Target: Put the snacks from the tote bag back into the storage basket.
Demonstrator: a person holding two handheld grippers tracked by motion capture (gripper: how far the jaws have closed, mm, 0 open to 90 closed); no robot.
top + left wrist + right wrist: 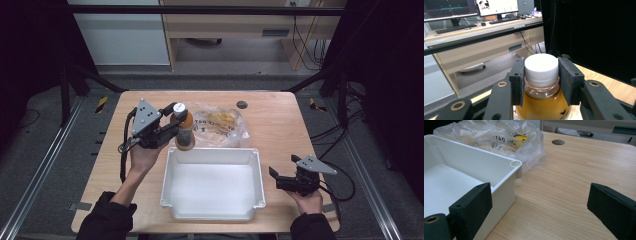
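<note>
A bottle of amber liquid (184,132) with a white cap (541,68) hangs over the far left corner of the white bin (212,212). My left gripper (176,120) is shut on the bottle's cap and neck, its pads (517,81) pressed against both sides. A crumpled clear plastic bag (220,127) with yellow print lies behind the bin. At the table's right front, my right gripper (284,176) stands open beside the bin's right wall (509,192), nothing between its pads (475,202).
The bin holds nothing and sits at the front middle of the wooden table (280,125). A round dark grommet (242,104) marks the far side. Bare wood lies to the right of the bin (574,182). A desk with monitors (496,6) stands beyond.
</note>
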